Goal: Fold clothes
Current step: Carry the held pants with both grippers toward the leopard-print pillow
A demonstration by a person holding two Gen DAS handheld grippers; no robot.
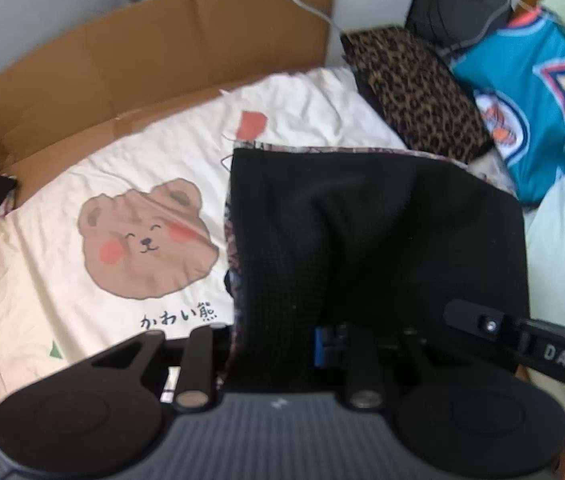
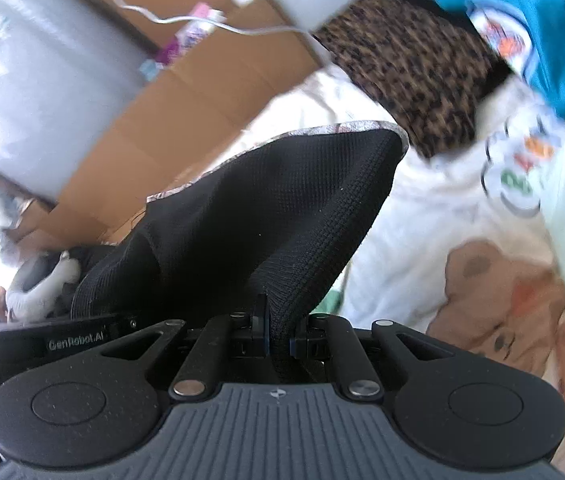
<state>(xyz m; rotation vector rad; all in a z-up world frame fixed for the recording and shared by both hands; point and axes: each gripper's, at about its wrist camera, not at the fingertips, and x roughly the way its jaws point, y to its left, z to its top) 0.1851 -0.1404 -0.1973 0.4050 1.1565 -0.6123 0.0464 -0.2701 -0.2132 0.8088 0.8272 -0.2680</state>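
black knit garment (image 1: 378, 240) hung over the bear-print sheet (image 1: 62, 280), soft, light, likely droopy; right gripper (image 2: 280, 344) pinched its hem, left gripper (image 1: 282, 344) draped over, closure unclear; corners looked the best hold.

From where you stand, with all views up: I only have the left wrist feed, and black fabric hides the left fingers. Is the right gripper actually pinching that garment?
Observer: Yes. The right gripper is shut on the black garment, fabric bunched between its fingers.
Operator: Is the cloth hanging slack from it?
Observer: No, it rises from the jaws like a tent toward a patterned hem edge.
Operator: Anything beside that grip?
Observer: The other gripper's arm, marked GenRobot.AI, sits just left of it.
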